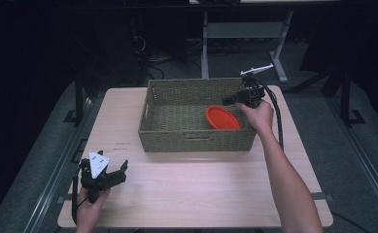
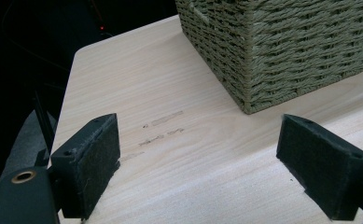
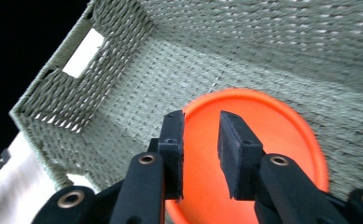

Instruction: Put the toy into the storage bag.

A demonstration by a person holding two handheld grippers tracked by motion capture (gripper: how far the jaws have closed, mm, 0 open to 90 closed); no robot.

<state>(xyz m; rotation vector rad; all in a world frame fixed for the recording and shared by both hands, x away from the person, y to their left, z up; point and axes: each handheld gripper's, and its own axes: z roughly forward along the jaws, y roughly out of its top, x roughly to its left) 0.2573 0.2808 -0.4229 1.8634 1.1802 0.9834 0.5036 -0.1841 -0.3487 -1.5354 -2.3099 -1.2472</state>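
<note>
The orange plate [image 1: 222, 118] is lying inside the woven basket [image 1: 167, 134], over at its right end, and we're hovering our right gripper [image 3: 201, 140] just above it, jaws a little apart with nothing between them. Meanwhile we're resting the left gripper [image 1: 104, 174] near the table's [image 1: 201, 189] front left corner, jaws spread wide and holding nothing.

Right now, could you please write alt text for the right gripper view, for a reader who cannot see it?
The right gripper hangs over an orange plate lying inside a green woven basket, its two black jaws slightly apart with nothing between them. The basket's wall has a handle cut-out at the upper left.
</note>
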